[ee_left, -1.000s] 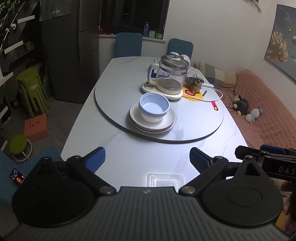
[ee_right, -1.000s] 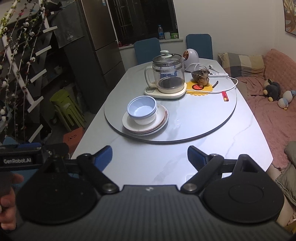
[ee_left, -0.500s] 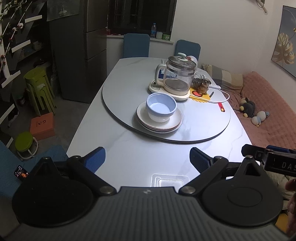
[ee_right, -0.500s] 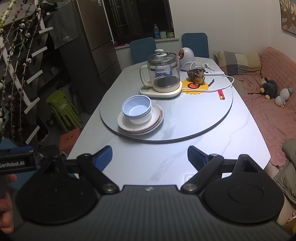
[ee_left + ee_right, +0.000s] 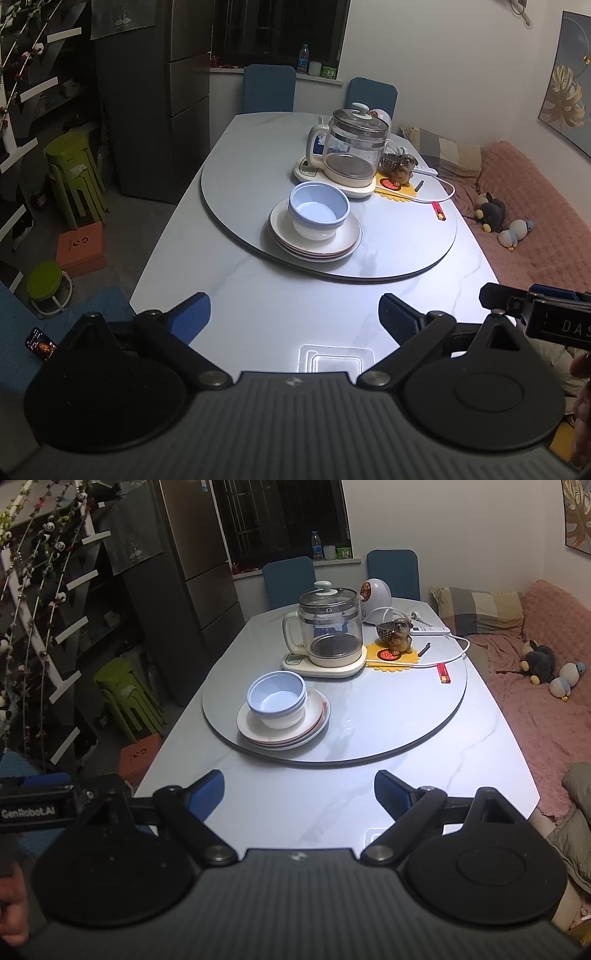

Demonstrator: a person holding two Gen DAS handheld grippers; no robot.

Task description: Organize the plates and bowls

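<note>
A stack of blue-and-white bowls (image 5: 318, 211) (image 5: 277, 699) sits on a stack of white plates (image 5: 345, 242) (image 5: 314, 723) on the grey turntable (image 5: 388, 258) (image 5: 388, 731) of the white table. My left gripper (image 5: 294, 314) is open and empty, held over the table's near edge, well short of the stack. My right gripper (image 5: 299, 788) is open and empty, also over the near edge. Each gripper's body shows at the edge of the other's view.
A glass kettle (image 5: 354, 151) (image 5: 330, 627) on its base stands behind the stack. A dog figurine (image 5: 400, 635), yellow mat, power strip with cord and a red item (image 5: 443, 672) lie at the right. Blue chairs, green stools (image 5: 74, 173) and a pink sofa (image 5: 546, 686) surround the table.
Both views have shifted slightly as the grippers drift near the table's front edge. The dishes have not moved and both grippers stay open.
</note>
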